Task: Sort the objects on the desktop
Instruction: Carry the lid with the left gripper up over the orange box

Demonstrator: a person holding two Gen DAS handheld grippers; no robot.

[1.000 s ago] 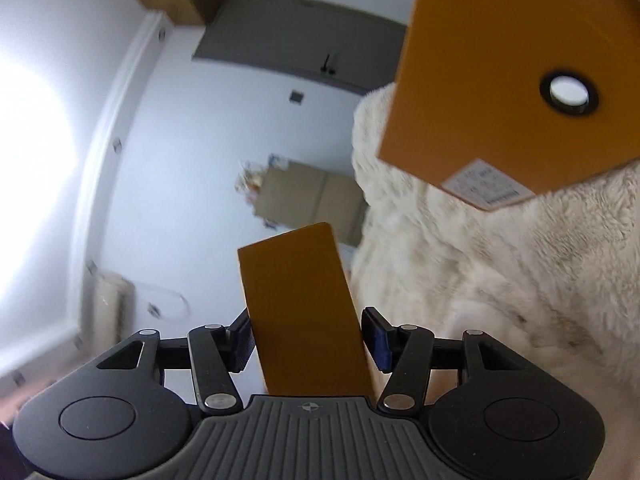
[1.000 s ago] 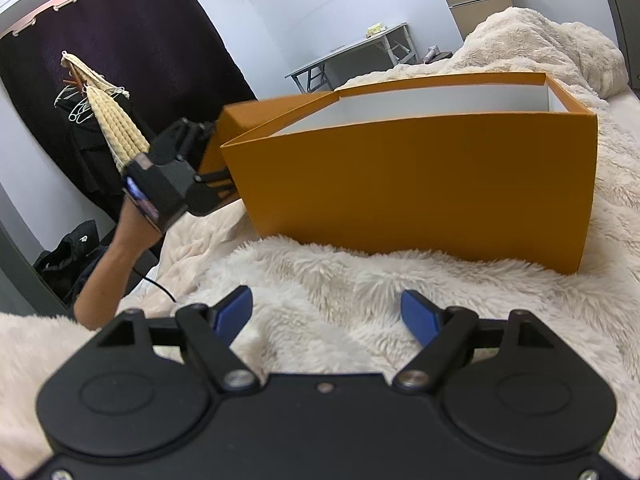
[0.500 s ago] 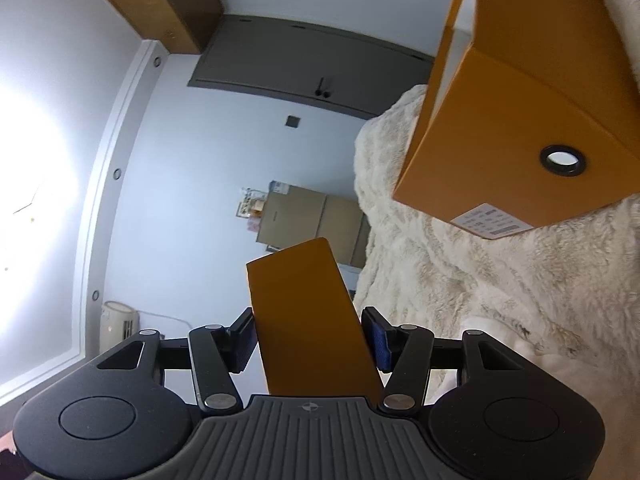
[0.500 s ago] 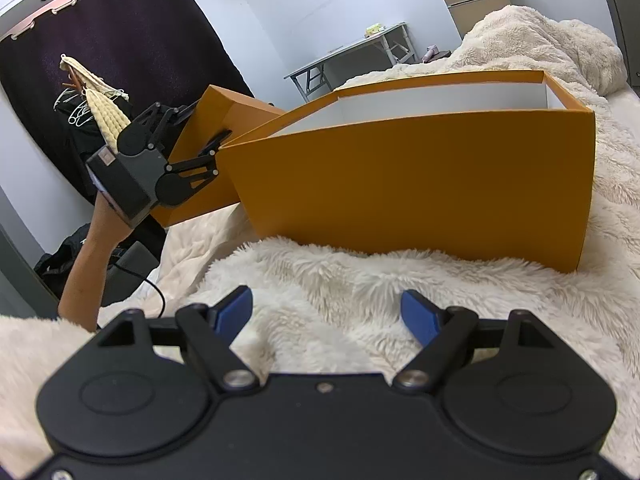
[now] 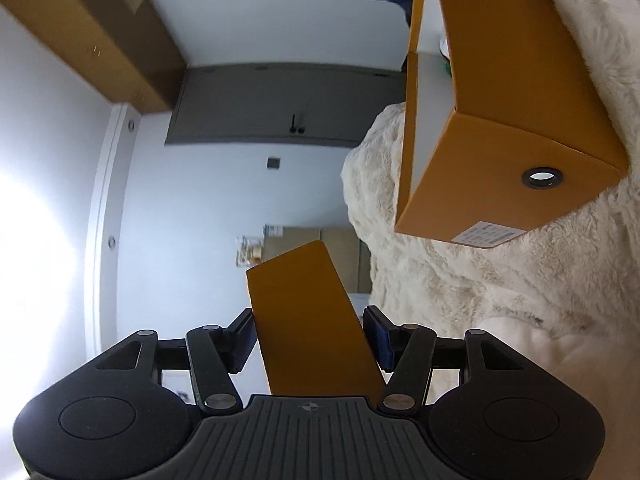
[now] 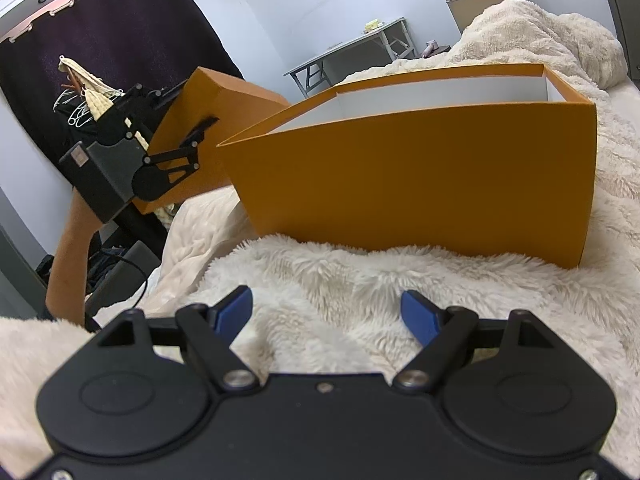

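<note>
An open orange box (image 6: 420,184) with a white inside stands on a fluffy cream blanket (image 6: 340,272); it also shows in the left wrist view as the box (image 5: 512,152) with a round hole and a label on its end. My left gripper (image 5: 308,314) holds the orange lid (image 5: 296,288) by its rim, and its jaws are opening slightly with the pads still against the lid. From the right wrist view, the left gripper (image 6: 186,108) keeps the lid (image 6: 224,108) tilted in the air left of the box. My right gripper (image 6: 326,312) hovers open over the blanket, nothing between its fingers.
A person's forearm (image 6: 68,264) carries the left gripper at the bed's left edge. A dark curtain (image 6: 120,40) and hangers are behind it, and a grey folding table (image 6: 352,46) stands at the far wall. Bunched blanket (image 6: 540,40) rises behind the box.
The left gripper has carried the lid away from the box, left and upward, and rolled it. The box now sits farther off in the left wrist view. The right gripper has not moved.
</note>
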